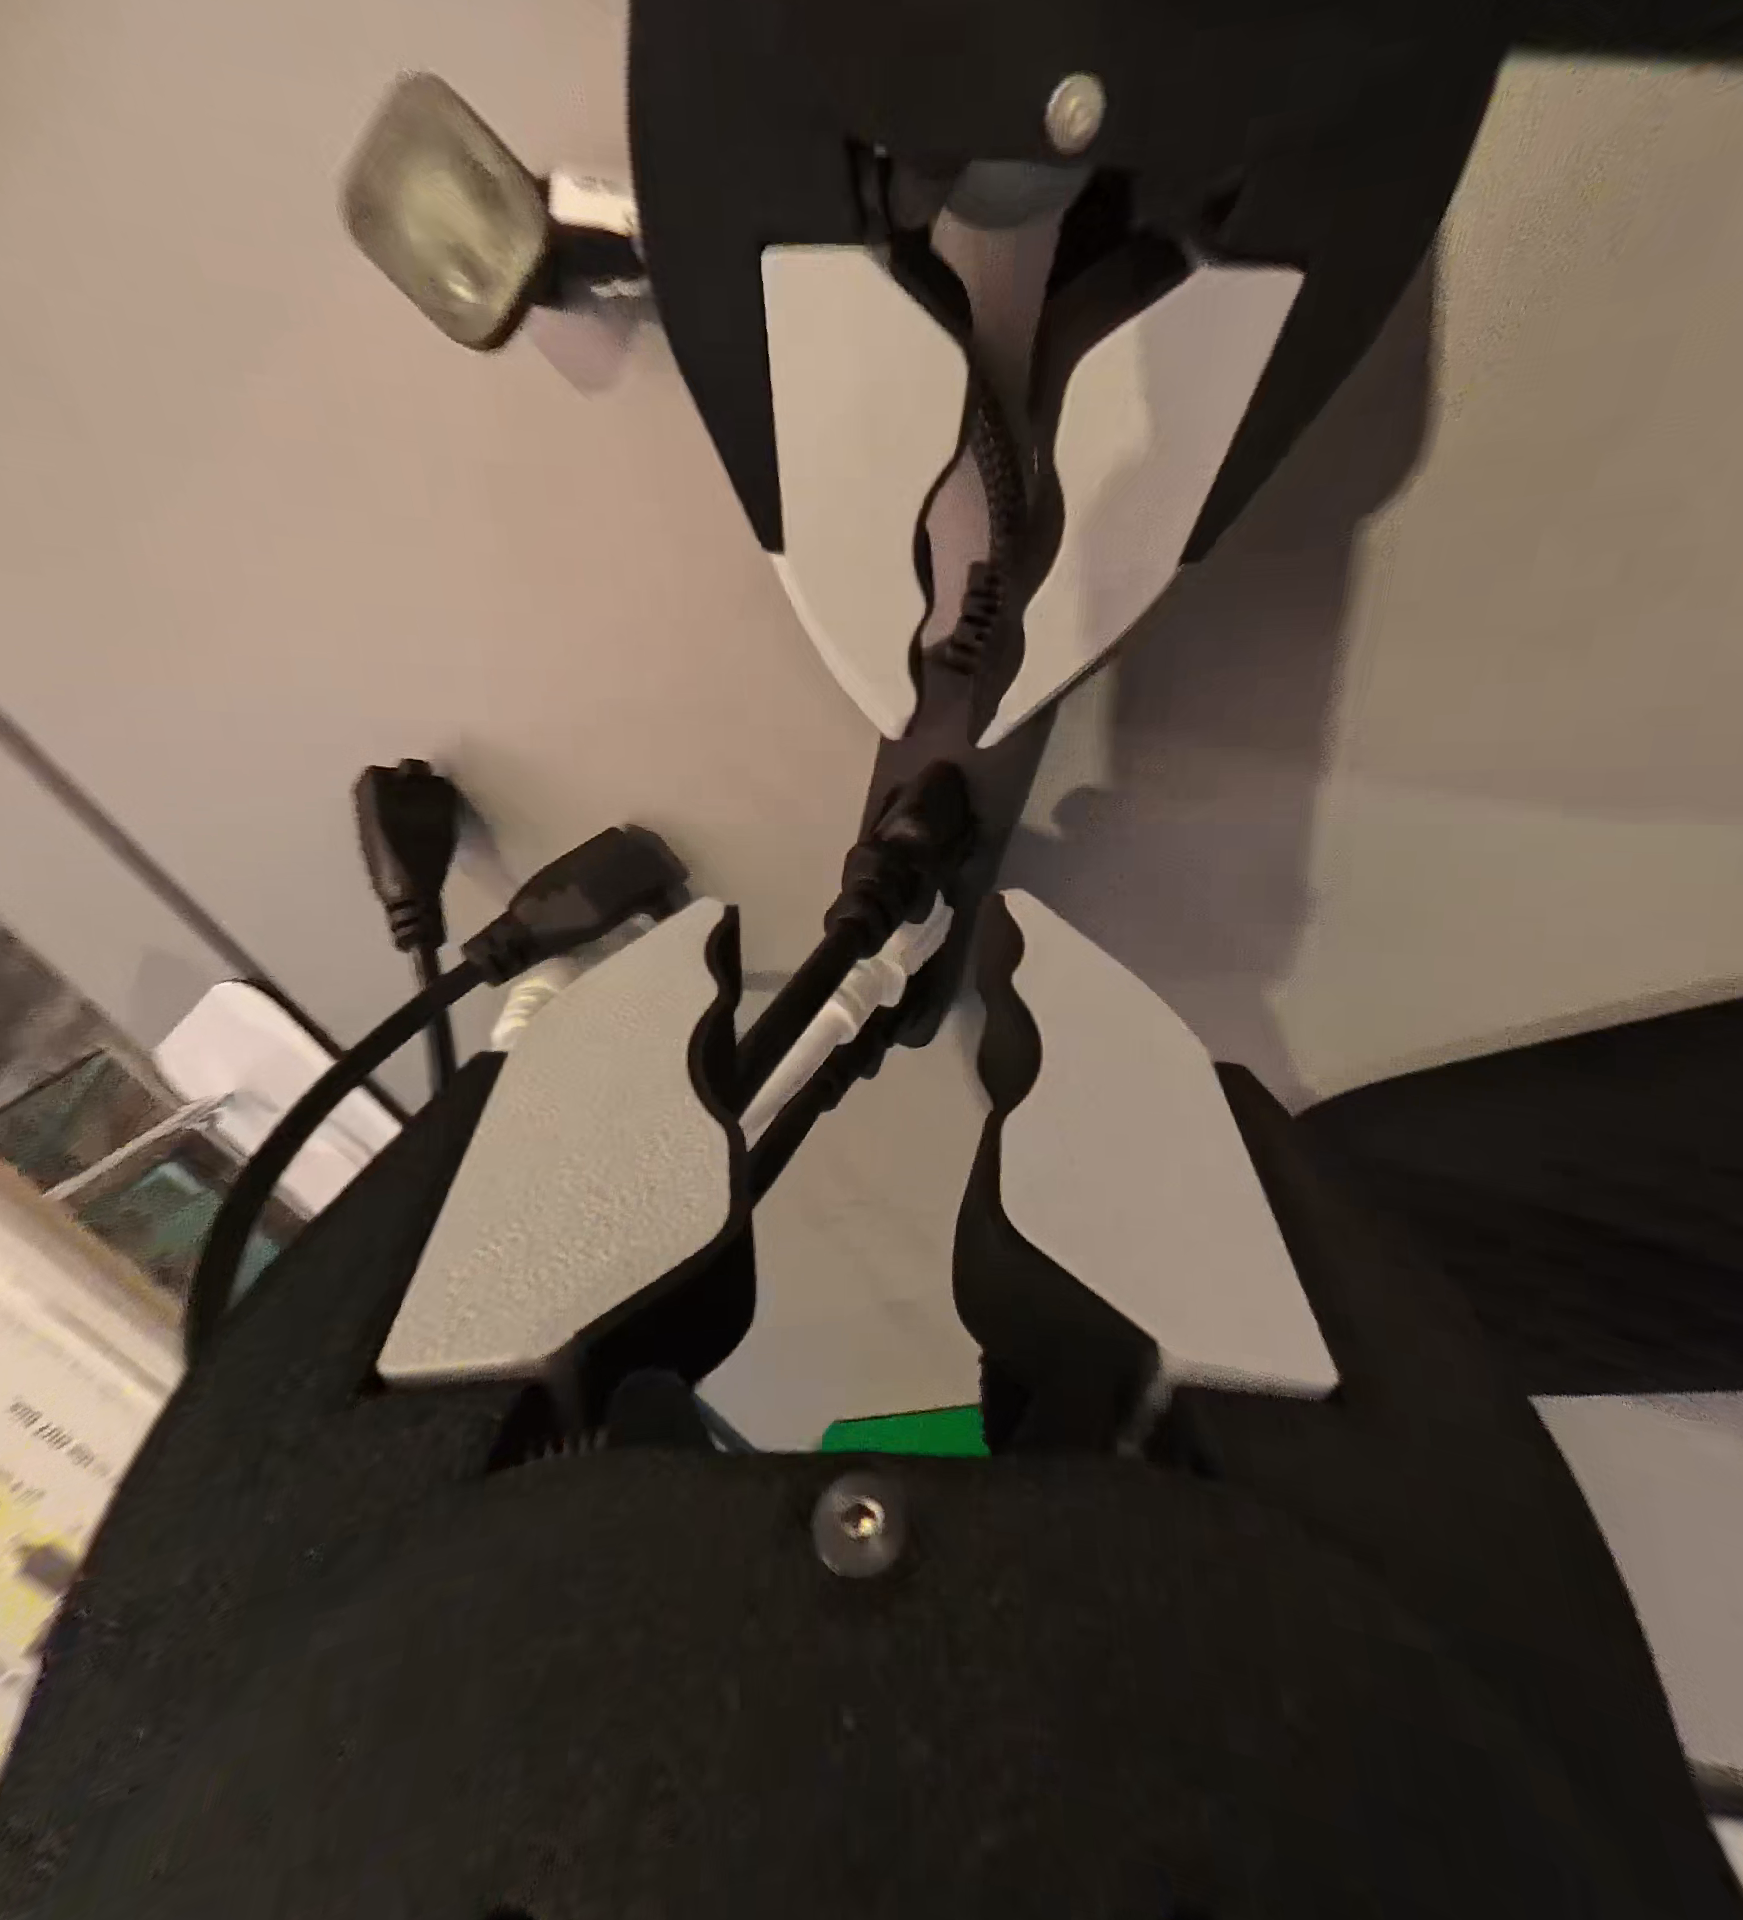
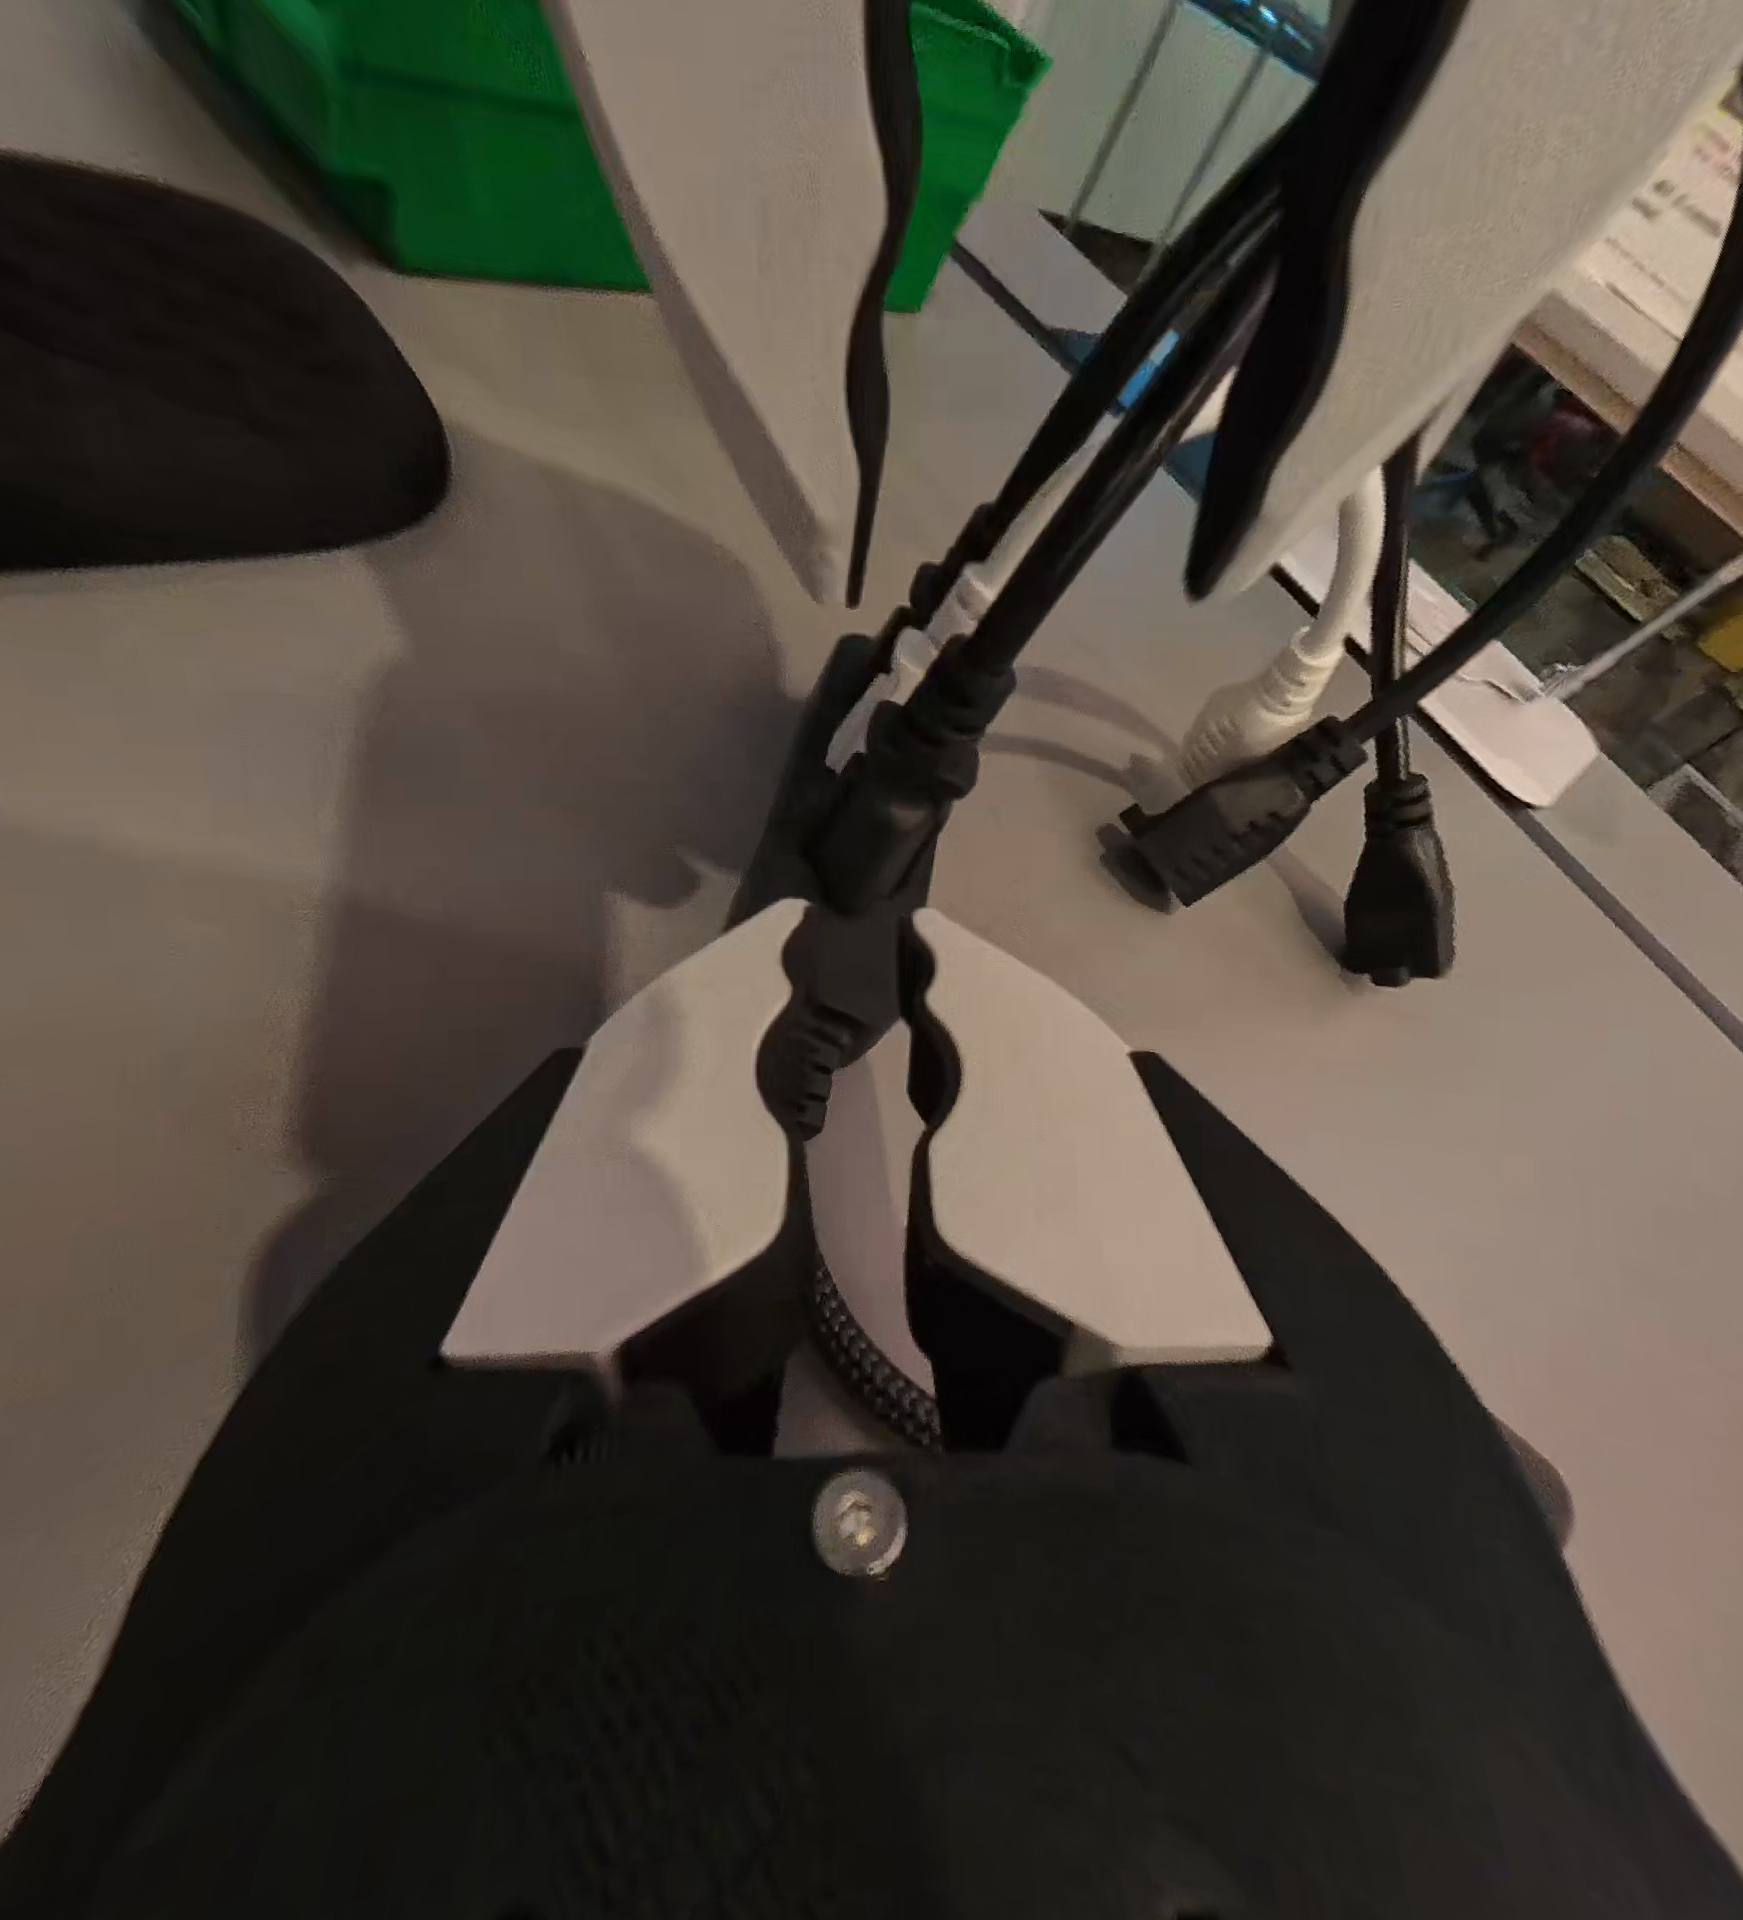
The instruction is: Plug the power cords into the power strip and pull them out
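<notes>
A narrow black power strip (image 2: 794, 800) lies on the grey table, and it also shows in the left wrist view (image 1: 1012, 790). A black plug (image 2: 888, 821) and a white plug (image 2: 908, 649) sit in it. My right gripper (image 2: 859, 920) is shut on a black plug with a braided cord (image 2: 831, 1003) at the strip's near end; I cannot tell if it is seated. The right gripper also shows in the left wrist view (image 1: 950, 732). My left gripper (image 1: 867, 912) is open, hovering opposite, with the plugged cords (image 1: 825, 1023) running between its fingers.
Three loose plugs lie to the right: two black (image 2: 1231, 821) (image 2: 1397, 904) and one white (image 2: 1251, 707). A green bin (image 2: 493, 135) stands behind. A dark cloth-like shape (image 2: 119, 364) lies at the left. A white box (image 2: 1511, 727) sits at the table edge. A blurred square adapter (image 1: 441, 208) lies farther off. Tip to tip, the grippers are about 6 centimeters apart.
</notes>
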Available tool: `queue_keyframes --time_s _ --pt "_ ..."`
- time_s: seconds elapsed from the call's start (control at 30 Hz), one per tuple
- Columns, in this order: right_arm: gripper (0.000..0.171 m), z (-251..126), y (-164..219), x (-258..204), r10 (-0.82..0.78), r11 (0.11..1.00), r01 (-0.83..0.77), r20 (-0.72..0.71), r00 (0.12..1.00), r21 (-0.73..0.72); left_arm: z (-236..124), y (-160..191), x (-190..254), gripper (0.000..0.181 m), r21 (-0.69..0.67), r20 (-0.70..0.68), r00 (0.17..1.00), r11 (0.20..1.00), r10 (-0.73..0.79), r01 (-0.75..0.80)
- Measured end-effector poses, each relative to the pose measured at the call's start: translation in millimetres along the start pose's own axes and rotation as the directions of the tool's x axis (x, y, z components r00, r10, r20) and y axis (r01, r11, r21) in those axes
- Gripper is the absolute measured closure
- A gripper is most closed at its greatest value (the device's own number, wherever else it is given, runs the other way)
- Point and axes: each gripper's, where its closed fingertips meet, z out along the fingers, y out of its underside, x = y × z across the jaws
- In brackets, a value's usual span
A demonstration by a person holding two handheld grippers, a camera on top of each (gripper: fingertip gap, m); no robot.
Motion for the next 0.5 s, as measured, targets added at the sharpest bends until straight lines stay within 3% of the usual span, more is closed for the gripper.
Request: queue_keyframes --time_s 0.07,0.23,0.33,0.5 --pt "0.155 4.0 0.2 -3.2 -0.022 1.0 0.022 0.01 1.0 -0.013 10.4 6.5 -2.7 0.131 -0.03 -0.027 1.0 1.0 -0.003 0.002" --pt "0.12 12.7 8.6 -6.8 -0.1 0.991 0.099 -0.01 0.995 -0.091 8.4 3.6 -7.1 0.13 -0.048 -0.054 0.998 0.999 0.012 -0.014" --pt "0.123 15.1 6.5 -9.1 -0.15 0.986 0.148 -0.018 0.989 -0.083 11.9 5.3 -5.9 0.13 -0.115 -0.058 0.993 0.987 0.102 -0.109" --pt "0.149 16.8 8.6 -16.6 -0.225 0.969 0.222 -0.018 0.974 -0.104 28.8 4.9 2.3 0.131 -0.182 -0.146 0.979 0.969 0.141 -0.166"
